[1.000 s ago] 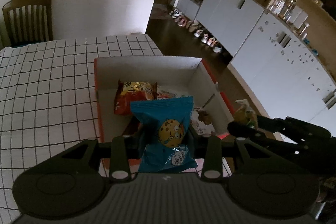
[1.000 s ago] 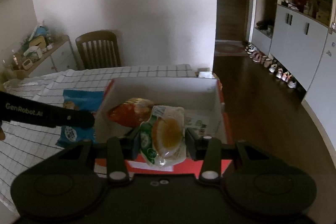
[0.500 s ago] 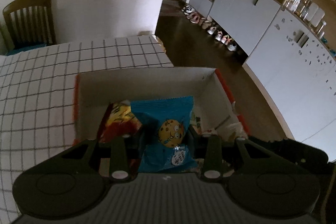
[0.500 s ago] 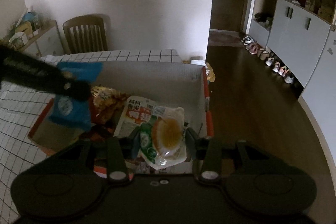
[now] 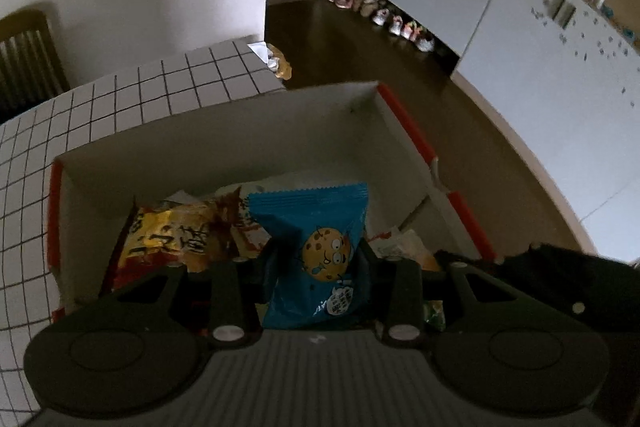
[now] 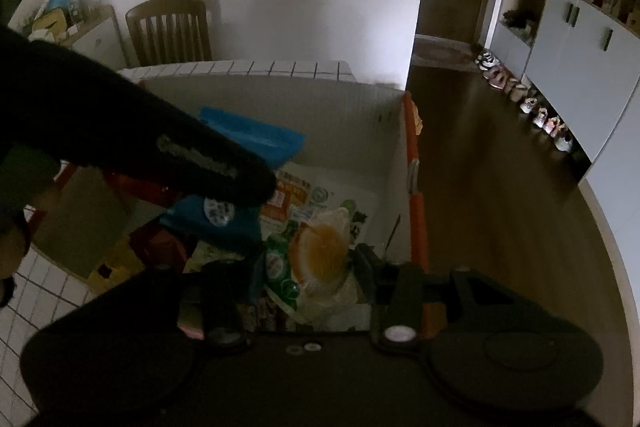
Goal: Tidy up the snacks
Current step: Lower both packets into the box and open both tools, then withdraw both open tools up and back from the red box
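Note:
My left gripper is shut on a blue cookie packet and holds it over the open red-edged cardboard box. A yellow and red snack bag lies in the box below it. My right gripper is shut on a clear packet with a round yellow pastry and green print, low inside the same box. The left gripper's dark body crosses the right wrist view with the blue packet. A white printed bag lies on the box floor.
The box sits on a table with a white grid cloth, near its right edge. A wooden chair stands at the far side. Grey cabinets and a row of shoes line the wooden floor to the right.
Both grippers have moved forward and down into the box with their packets. The left gripper now crosses in front of the right wrist camera.

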### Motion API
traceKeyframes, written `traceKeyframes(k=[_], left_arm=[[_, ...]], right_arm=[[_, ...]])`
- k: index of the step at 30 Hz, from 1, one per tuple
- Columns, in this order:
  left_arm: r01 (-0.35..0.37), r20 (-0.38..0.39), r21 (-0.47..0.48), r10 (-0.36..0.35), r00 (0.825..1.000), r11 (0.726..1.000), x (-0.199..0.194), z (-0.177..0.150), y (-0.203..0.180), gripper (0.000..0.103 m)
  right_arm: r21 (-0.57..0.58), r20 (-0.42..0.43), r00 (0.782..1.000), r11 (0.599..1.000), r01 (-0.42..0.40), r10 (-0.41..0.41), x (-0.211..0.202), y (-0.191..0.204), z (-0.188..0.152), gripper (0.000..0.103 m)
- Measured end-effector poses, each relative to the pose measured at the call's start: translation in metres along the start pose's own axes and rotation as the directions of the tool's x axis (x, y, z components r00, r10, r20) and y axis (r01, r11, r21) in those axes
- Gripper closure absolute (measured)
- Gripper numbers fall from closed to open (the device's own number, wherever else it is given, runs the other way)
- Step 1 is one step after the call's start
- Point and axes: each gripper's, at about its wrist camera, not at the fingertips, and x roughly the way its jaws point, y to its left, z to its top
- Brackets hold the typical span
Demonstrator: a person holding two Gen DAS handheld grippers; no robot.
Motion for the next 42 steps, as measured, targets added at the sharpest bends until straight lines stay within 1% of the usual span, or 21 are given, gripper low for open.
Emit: traceKeyframes(k=[3, 4, 5, 8, 9, 11, 13, 14, 16, 20, 22, 27, 30, 33, 40, 42], left_arm=[[-0.010, -0.021, -0.013, 0.010, 1.000, 1.000, 0.006, -0.002, 0.001, 0.064], [-0.020, -0.025, -0.012, 0.020, 0.999, 1.000, 0.007, -0.003, 0.001, 0.064], [-0.025, -0.029, -0.009, 0.025, 0.999, 1.000, 0.008, -0.004, 0.001, 0.064], [-0.033, -0.040, -0.010, 0.032, 0.999, 0.999, 0.009, -0.006, 0.001, 0.064], [-0.036, -0.038, -0.011, 0.035, 0.999, 0.999, 0.008, -0.007, 0.001, 0.062], [-0.037, -0.033, -0.015, 0.036, 0.999, 0.999, 0.006, -0.009, 0.001, 0.055], [-0.040, -0.020, -0.017, 0.039, 0.999, 0.999, 0.002, -0.011, 0.001, 0.039], [-0.042, -0.013, -0.017, 0.041, 0.999, 0.999, 0.001, -0.011, 0.000, 0.038], [-0.044, -0.006, -0.023, 0.044, 0.999, 0.999, -0.002, -0.013, 0.001, 0.038], [-0.043, 0.014, -0.037, 0.043, 0.999, 0.998, -0.014, -0.018, 0.005, 0.038], [-0.044, 0.028, -0.040, 0.045, 0.999, 0.998, -0.021, -0.021, 0.007, 0.038], [-0.033, 0.066, -0.058, 0.037, 0.997, 0.998, -0.044, -0.029, 0.014, 0.038], [-0.028, 0.096, -0.064, 0.034, 0.995, 0.998, -0.060, -0.035, 0.019, 0.037], [-0.013, 0.129, -0.072, 0.022, 0.991, 0.997, -0.077, -0.040, 0.025, 0.030], [0.007, 0.209, -0.053, 0.005, 0.978, 0.999, -0.116, -0.055, 0.036, 0.029], [0.012, 0.217, -0.052, -0.001, 0.976, 0.999, -0.125, -0.059, 0.041, 0.029]], right_arm=[[0.012, -0.014, 1.000, 1.000, -0.007, 0.007, 0.004, -0.003, -0.002, 0.057], [0.011, -0.011, 1.000, 1.000, -0.013, 0.013, 0.004, -0.003, -0.002, 0.060], [0.010, -0.012, 1.000, 1.000, -0.017, 0.017, 0.003, -0.002, -0.002, 0.059], [0.001, -0.007, 1.000, 1.000, -0.030, 0.030, 0.001, -0.001, -0.002, 0.056], [-0.001, -0.003, 1.000, 1.000, -0.031, 0.031, -0.001, -0.002, -0.002, 0.053], [-0.002, 0.005, 0.999, 0.999, -0.042, 0.042, -0.005, -0.002, -0.002, 0.051], [0.004, 0.008, 0.999, 0.999, -0.051, 0.051, -0.009, -0.003, -0.003, 0.048], [0.004, 0.010, 0.998, 0.998, -0.055, 0.055, -0.010, -0.002, -0.003, 0.048], [0.000, 0.015, 0.998, 0.998, -0.057, 0.057, -0.015, -0.002, -0.004, 0.042], [0.005, 0.029, 0.998, 0.998, -0.062, 0.061, -0.025, -0.002, -0.007, 0.038], [0.003, 0.039, 0.997, 0.998, -0.062, 0.062, -0.032, -0.003, -0.008, 0.032], [0.001, 0.069, 0.996, 0.998, -0.058, 0.058, -0.048, -0.002, -0.008, 0.021], [0.006, 0.083, 0.995, 0.999, -0.048, 0.048, -0.056, -0.001, -0.007, 0.019], [0.022, 0.105, 0.994, 0.999, -0.046, 0.043, -0.065, 0.000, -0.007, 0.015], [0.068, 0.170, 0.985, 0.996, -0.050, 0.038, -0.088, 0.008, -0.007, 0.010], [0.078, 0.192, 0.981, 0.996, -0.050, 0.034, -0.095, 0.011, -0.007, 0.009]])
